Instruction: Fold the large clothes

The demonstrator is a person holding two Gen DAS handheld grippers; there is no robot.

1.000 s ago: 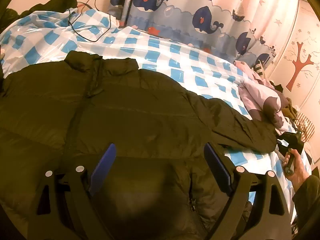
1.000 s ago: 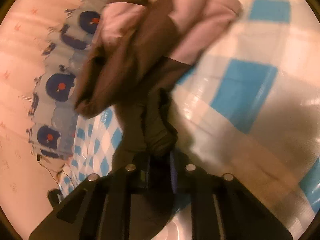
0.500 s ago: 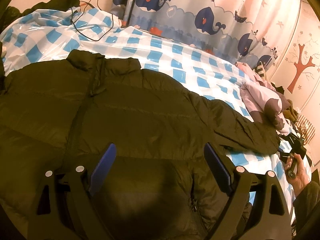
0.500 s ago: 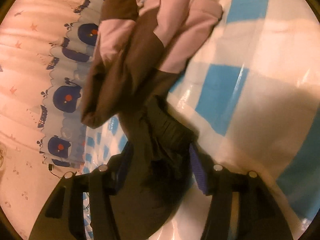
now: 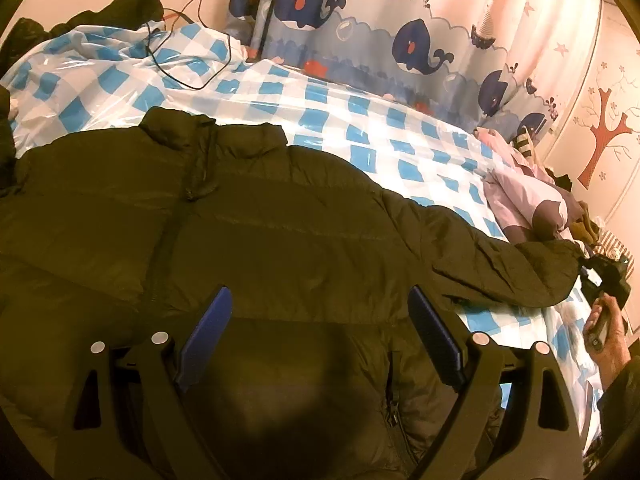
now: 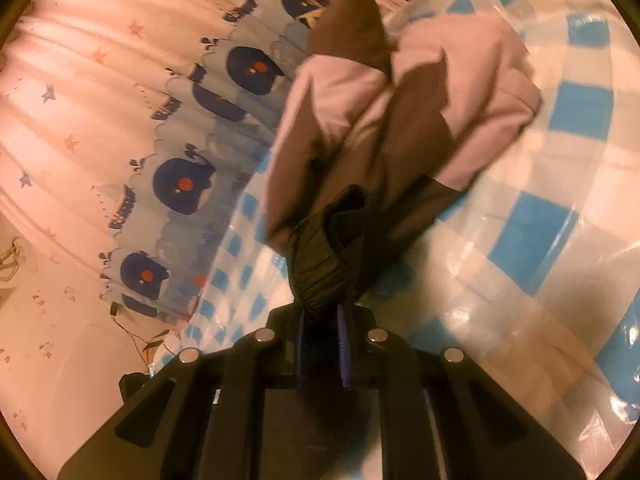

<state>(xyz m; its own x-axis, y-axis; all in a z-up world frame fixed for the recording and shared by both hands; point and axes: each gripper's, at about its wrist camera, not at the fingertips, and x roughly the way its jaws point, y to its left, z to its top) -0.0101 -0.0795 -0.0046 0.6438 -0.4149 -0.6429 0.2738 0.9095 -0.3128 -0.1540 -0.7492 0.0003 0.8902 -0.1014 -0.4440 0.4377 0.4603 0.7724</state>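
Pinching the cuff (image 6: 320, 276) of a dark quilted puffer jacket (image 5: 256, 240), right gripper (image 6: 322, 344) jaws clenched on it.
Left gripper (image 5: 320, 344) spread wide, empty; seems light, soft, slippery — best gripped at cuffs and hem.

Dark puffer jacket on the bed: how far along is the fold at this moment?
Done: the jacket lies spread flat, front up, on the checked sheet.
In hand: the right gripper is shut on the sleeve cuff, with the sleeve stretched out sideways. The left gripper hovers open over the jacket's lower front, gripping nothing.
Left: no fold is visible yet, so both sleeves and the body remain.
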